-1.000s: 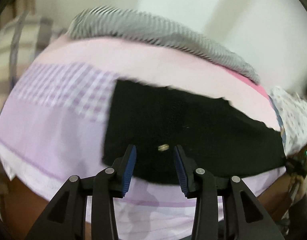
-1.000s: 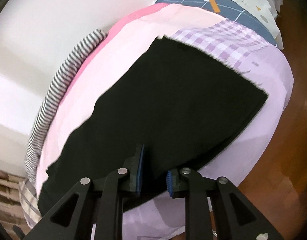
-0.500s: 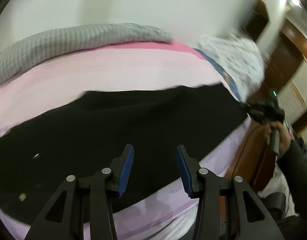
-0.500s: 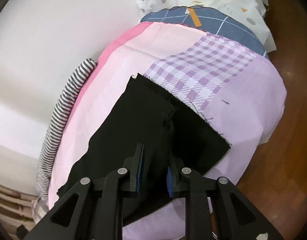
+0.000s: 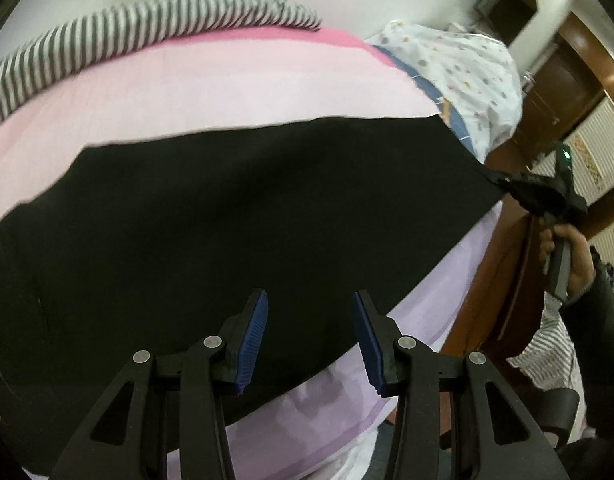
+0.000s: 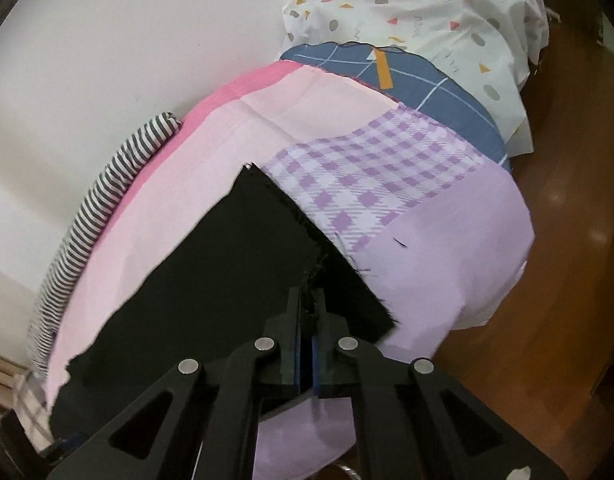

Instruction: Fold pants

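The black pants [image 5: 235,216] lie spread along a bed with a pink and lilac sheet [image 5: 211,92]. My left gripper [image 5: 310,340] is open and empty, hovering just above the near edge of the pants. My right gripper [image 6: 307,312] is shut on the frayed hem end of the pants [image 6: 243,264], pinching the cloth between its blue pads. In the left wrist view the right gripper [image 5: 503,182] shows at the far right, holding the pants' corner taut off the bed's end.
A striped grey cloth [image 5: 119,36] lies along the wall side of the bed. A white patterned cloth [image 6: 423,20] and a blue checked one [image 6: 423,76] lie at the bed's far end. Brown wooden floor [image 6: 567,240] lies beside the bed.
My right gripper has closed fully on the hem and drawn it towards the bed's end. My left gripper has swung right along the pants, staying open.
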The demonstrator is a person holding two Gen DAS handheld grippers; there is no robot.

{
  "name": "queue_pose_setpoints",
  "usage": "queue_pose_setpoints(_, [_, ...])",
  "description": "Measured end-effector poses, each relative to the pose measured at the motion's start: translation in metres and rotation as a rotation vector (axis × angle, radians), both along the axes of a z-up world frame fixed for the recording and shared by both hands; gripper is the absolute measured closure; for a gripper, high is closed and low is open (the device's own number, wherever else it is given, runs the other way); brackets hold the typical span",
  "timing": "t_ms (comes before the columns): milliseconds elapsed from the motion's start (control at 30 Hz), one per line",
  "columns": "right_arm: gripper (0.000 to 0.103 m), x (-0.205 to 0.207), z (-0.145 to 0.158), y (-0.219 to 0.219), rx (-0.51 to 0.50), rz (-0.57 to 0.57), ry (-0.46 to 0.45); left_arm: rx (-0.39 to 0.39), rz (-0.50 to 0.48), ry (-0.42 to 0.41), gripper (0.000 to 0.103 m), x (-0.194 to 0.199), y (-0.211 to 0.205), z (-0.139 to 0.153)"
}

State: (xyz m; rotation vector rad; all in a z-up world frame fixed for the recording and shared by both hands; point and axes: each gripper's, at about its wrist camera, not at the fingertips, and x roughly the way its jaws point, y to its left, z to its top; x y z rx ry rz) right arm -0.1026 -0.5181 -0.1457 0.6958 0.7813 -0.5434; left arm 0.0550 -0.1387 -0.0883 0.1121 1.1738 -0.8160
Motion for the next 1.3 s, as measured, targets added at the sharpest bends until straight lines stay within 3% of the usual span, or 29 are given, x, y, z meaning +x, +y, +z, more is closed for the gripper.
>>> queue_pose_setpoints(133, [0.101,-0.002,-0.017,-0.004,0.002,-0.01,0.024,0.041,0.017,0.045,0.058,0.005,0.004,-0.015])
queue_pose_setpoints(300, [0.101,-0.002,-0.015,-0.005,-0.016,-0.016,0.043,0.05,0.039,0.059,0.058,0.008,0.013,-0.022])
queue_pose_setpoints(400, [0.1,-0.004,-0.012,-0.006,-0.019,-0.03,0.054,0.033,0.049,0.06,0.058,0.009,0.017,-0.022])
queue_pose_setpoints(500, [0.087,-0.009,-0.005,-0.008,-0.049,-0.09,0.091,0.002,0.074,0.055,0.058,0.015,0.026,-0.018])
queue_pose_setpoints(633, [0.086,-0.012,0.013,-0.009,-0.075,-0.089,0.084,-0.059,0.168,0.02,0.058,0.028,0.053,-0.004])
queue_pose_setpoints(767, [0.086,0.024,0.033,0.014,-0.084,0.065,0.057,-0.067,0.277,-0.055,0.058,0.045,0.088,0.013])
queue_pose_setpoints(900, [0.086,0.094,0.041,0.075,-0.053,0.347,0.028,-0.05,0.375,-0.098,0.058,0.059,0.124,0.017])
queue_pose_setpoints(1167, [0.086,0.229,0.017,0.245,0.021,0.932,0.057,0.019,0.484,-0.144,0.058,0.066,0.174,0.004])
queue_pose_setpoints(1300, [0.086,0.271,0.001,0.311,0.02,1.114,0.108,0.03,0.517,-0.12,0.058,0.067,0.192,-0.002])
